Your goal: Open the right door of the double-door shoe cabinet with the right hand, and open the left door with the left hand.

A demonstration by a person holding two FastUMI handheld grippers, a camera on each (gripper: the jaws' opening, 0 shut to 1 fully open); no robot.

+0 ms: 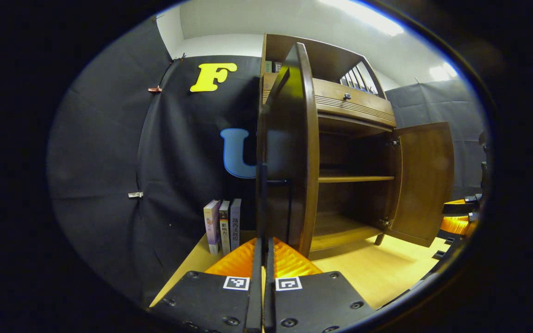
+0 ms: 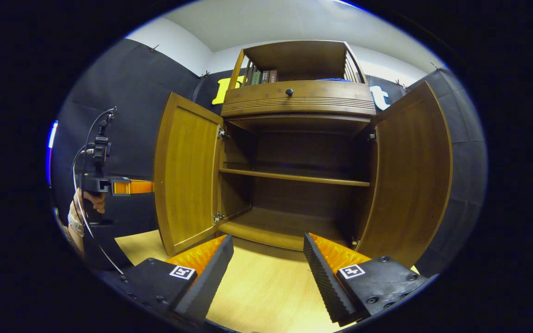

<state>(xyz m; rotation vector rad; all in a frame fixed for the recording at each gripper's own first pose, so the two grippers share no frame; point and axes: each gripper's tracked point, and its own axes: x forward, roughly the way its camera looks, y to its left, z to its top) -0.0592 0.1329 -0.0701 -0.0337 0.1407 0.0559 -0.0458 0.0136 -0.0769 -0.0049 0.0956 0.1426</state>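
Three books (image 1: 223, 225) stand on pale wooden tabletop (image 2: 266, 291), black cloth behind

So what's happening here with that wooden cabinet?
A person holds a two-finger gripper in each hand and is opening a shoe cabinet on a table. Both doors are swung open: the left door and the right door. The left gripper has its jaws together at the left door's handle. The right gripper sits back from the cabinet, jaws apart, holding nothing. The shelves inside look empty.
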